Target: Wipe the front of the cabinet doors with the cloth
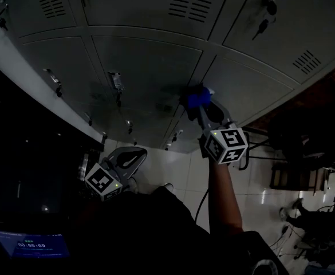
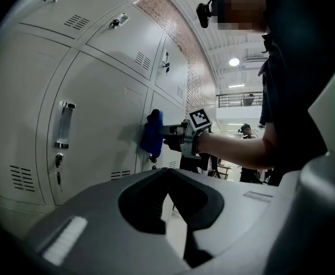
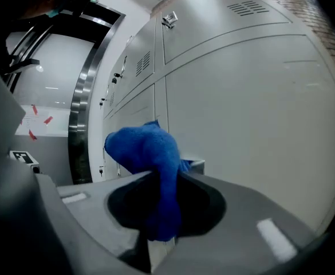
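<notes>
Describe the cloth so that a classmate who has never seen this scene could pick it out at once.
Start at the wall of grey cabinet doors. Follow the person's right arm up to the right hand-held gripper, which is shut on the cloth where door edges meet. It is the only bright blue, soft, bunched thing among flat grey metal.

Left gripper (image 2: 168,176): grey moulded body, black-and-white left marker cube (image 1: 102,181) | right gripper (image 1: 204,110): grey, right marker cube (image 1: 227,145) | black cable (image 1: 200,206) | person: dark short-sleeved top (image 2: 296,96), black head camera (image 2: 204,13)
</notes>
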Demonstrator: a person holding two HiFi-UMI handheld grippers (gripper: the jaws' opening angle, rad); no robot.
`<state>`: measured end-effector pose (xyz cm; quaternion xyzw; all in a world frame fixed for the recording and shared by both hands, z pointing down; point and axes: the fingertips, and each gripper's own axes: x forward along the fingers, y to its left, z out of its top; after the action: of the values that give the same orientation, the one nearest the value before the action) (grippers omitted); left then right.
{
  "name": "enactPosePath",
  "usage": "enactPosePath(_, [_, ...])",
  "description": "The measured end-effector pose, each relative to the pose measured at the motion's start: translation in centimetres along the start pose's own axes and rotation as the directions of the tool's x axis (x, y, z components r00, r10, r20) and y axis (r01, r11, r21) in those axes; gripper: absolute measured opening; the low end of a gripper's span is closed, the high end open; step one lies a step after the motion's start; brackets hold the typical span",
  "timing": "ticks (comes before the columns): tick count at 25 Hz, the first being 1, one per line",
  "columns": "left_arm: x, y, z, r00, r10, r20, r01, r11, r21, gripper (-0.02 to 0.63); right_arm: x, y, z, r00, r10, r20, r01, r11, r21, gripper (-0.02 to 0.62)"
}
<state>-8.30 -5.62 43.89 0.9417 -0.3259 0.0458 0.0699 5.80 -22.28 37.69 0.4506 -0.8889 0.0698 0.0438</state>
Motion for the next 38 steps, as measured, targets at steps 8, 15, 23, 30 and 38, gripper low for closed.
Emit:
enactPosePath(8, [0.6, 0.0, -0.3, 1.000, 0.002, -0.015, -0.002, 1.000, -0.011, 0.003, -0.8, -1.9, -0.6, 0.999, -0.025, -0.026, 0.025, 1.000, -0.019, 0.069])
enactPosePath(15, [4.3, -1.7, -0.1, 0.998, -0.065, -0.014, 0.065, 0.998, -0.014, 0.005, -5.0, -8.4, -1.1, 0.992, -0.122, -0.023, 0.123, 0.991, 0.048, 0.069])
enactPosePath(23, [8.7, -4.2, 0.1, 0.990, -0.136, -0.025, 0.135, 0.991, -0.015, 0.004, -10.4, -15.5, -2.5, 0.968, -0.245, -0.045, 0.248, 0.966, 0.074, 0.069])
enactPosePath(30, [11.6, -6.1, -0.7, 0.985, -0.169, -0.040, 0.169, 0.986, -0.010, 0.005, -14.0, -20.1, -3.2, 0.938, -0.342, -0.051, 0.345, 0.936, 0.066, 0.069])
enactPosePath(38, [12.4, -7.5, -0.9, 0.979, -0.193, -0.061, 0.192, 0.981, -0.026, 0.003, -16.6, -22.2, -4.7, 0.907, -0.417, -0.061, 0.421, 0.901, 0.103, 0.069])
